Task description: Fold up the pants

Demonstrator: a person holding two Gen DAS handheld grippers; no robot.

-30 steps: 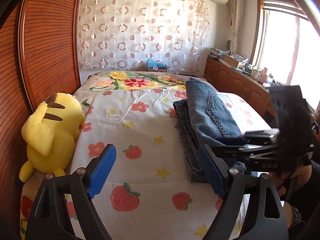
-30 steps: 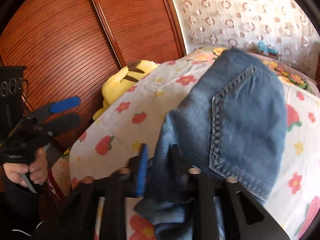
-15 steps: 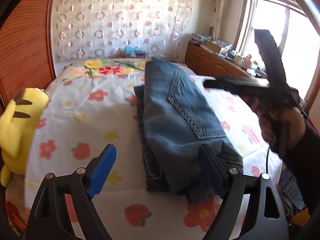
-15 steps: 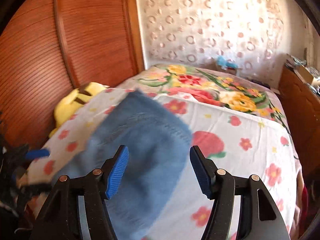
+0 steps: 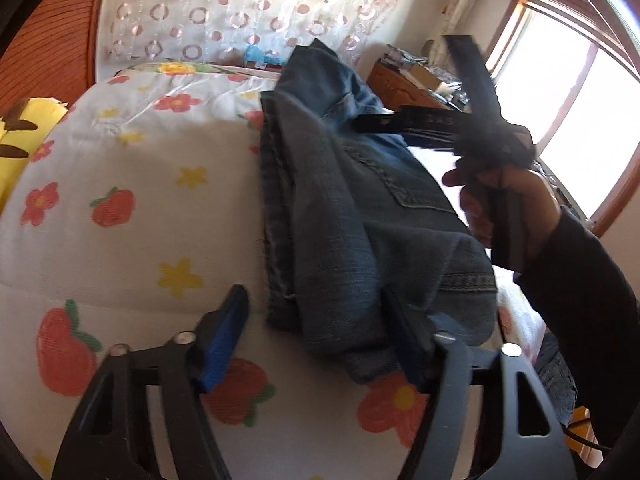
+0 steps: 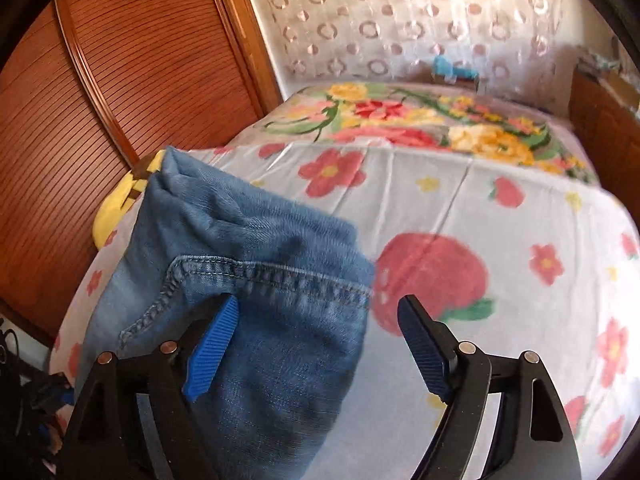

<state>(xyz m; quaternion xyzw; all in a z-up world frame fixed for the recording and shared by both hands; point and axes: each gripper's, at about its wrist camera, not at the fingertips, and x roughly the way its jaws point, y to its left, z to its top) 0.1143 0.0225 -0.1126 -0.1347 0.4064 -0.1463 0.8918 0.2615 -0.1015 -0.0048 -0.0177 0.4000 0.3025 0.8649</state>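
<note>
Folded blue jeans (image 5: 352, 216) lie on the flowered bed sheet (image 5: 140, 168). My left gripper (image 5: 316, 340) is low at their near end. Its jaws are closing, the denim's end sits between them, and the left pad (image 5: 224, 340) still stands clear of the cloth. A hand holds my right gripper (image 5: 372, 126) above the far part of the jeans. In the right wrist view the right gripper (image 6: 318, 344) has its jaws opening, gripping nothing. The jeans (image 6: 248, 264) lie beneath its left finger.
A yellow plush toy (image 5: 24, 136) sits at the bed's left edge against the wooden wardrobe doors (image 6: 120, 100). A patterned curtain (image 5: 224, 12) hangs behind the bed. A wooden cabinet (image 5: 400, 84) and a bright window (image 5: 580, 120) stand on the right.
My right gripper let go of the jeans, opened wide and swung off over the bed. My left gripper sank toward the jeans' near end and its jaws narrowed.
</note>
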